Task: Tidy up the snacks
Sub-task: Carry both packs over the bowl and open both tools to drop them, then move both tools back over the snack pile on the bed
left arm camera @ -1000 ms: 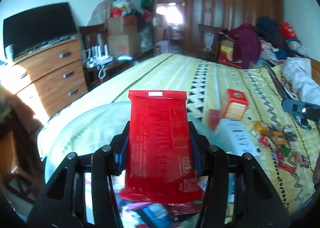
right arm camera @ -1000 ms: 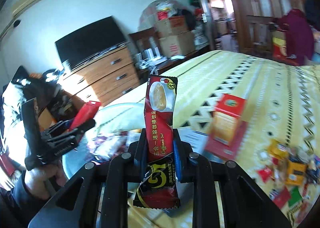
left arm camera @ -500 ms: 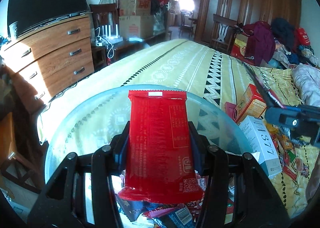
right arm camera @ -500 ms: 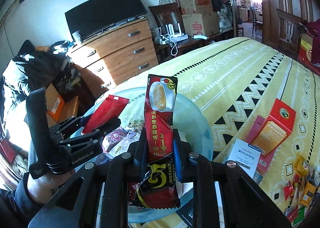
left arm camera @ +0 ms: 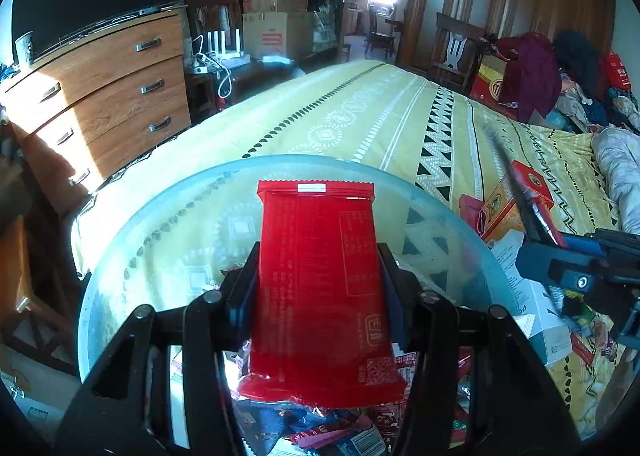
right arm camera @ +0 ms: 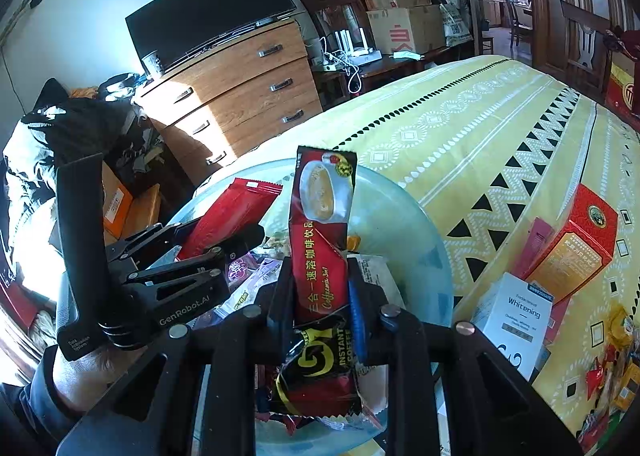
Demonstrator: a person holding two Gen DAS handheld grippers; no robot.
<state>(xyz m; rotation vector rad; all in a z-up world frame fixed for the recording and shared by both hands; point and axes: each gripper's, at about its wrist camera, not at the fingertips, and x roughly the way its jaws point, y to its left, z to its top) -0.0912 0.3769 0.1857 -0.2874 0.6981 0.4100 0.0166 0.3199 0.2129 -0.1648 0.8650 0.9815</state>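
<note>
My left gripper [left arm camera: 318, 276] is shut on a flat red snack packet [left arm camera: 320, 288] and holds it upright over a clear glass bowl [left arm camera: 168, 216] on the yellow bed. Several wrapped snacks [left arm camera: 320, 432] lie in the bowl below it. My right gripper [right arm camera: 320, 288] is shut on a red and black instant coffee sachet [right arm camera: 320, 240], upright over the same bowl [right arm camera: 404, 224]. The left gripper [right arm camera: 224, 240] with its red packet [right arm camera: 228, 212] shows at the left in the right wrist view. The right gripper's body [left arm camera: 580, 272] shows at the right in the left wrist view.
A red and orange box [right arm camera: 572, 244] and a white Whitening box [right arm camera: 516, 316] lie on the bed right of the bowl, with several loose small sweets [right arm camera: 612, 368] beyond. A wooden dresser [right arm camera: 240, 96] with a TV stands off the bed's left edge.
Both grippers have moved down and closer to the bowl with their packets still held. The bowl now fills more of both views.
</note>
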